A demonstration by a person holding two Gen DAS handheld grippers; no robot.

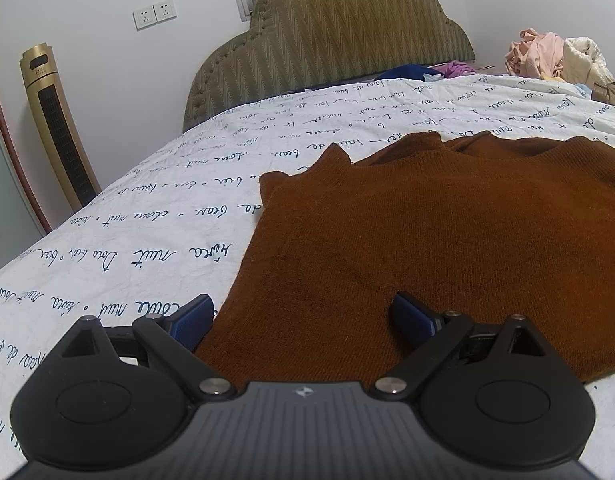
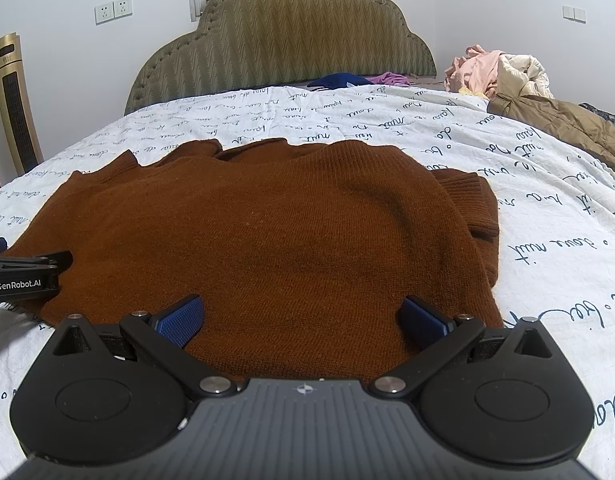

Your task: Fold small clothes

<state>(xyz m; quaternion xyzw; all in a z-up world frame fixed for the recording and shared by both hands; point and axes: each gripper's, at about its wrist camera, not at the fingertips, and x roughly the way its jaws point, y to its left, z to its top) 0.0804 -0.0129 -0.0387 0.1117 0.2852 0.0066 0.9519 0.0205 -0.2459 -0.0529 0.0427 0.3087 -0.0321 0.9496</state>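
Bed w/ script-print sheet (image 2: pixel 547 200); brown sweater (image 2: pixel 267 240) lay flat at 12 o'clock. Left gripper (image 1: pixel 303 316) & right gripper (image 2: pixel 303 316) gaped, empty. Best: pinch both hem corners evenly, fold toward 12.

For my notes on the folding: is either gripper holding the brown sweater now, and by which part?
Nothing is held. The left gripper and the right gripper are both open at the near edge of the brown sweater, with no cloth pinched.

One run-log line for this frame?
left gripper open | right gripper open | brown sweater flat on bed, sleeves folded in | nothing held
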